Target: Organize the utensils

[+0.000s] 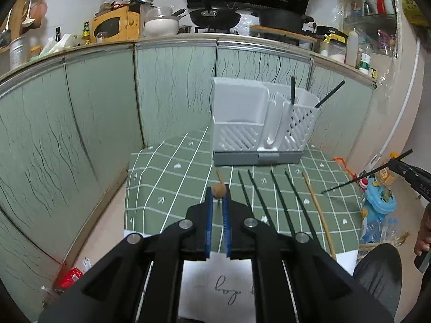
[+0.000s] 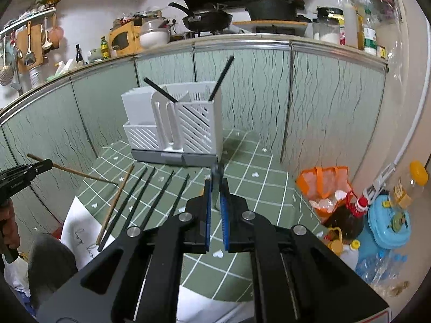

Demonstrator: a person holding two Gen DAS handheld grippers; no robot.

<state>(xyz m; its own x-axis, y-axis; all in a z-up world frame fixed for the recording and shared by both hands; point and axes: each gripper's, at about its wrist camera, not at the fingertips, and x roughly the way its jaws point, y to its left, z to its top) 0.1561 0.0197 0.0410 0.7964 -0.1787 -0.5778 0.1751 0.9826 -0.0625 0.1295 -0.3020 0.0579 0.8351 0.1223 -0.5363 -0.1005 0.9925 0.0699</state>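
Observation:
A white utensil holder (image 1: 242, 123) (image 2: 196, 126) stands at the far side of the green checked table (image 1: 167, 177) (image 2: 242, 177), with two dark chopsticks (image 1: 292, 88) (image 2: 222, 78) upright in it. My left gripper (image 1: 218, 188) is shut on a wooden chopstick (image 1: 218, 190), seen end-on here and from the side in the right wrist view (image 2: 80, 173). My right gripper (image 2: 215, 181) is shut on a dark chopstick (image 2: 216, 171) (image 1: 363, 173), held above the table. Several dark chopsticks (image 1: 258, 196) (image 2: 140, 191) and one wooden chopstick (image 1: 317, 210) (image 2: 115, 202) lie side by side on the cloth.
A sheet of paper with handwriting (image 1: 223, 288) (image 2: 80, 231) hangs over the near table edge. Green cabinet doors (image 1: 94, 113) wall the table behind and to the left. An orange bag (image 2: 326, 180), a blue container (image 2: 388, 226) and bottles crowd the floor at the right.

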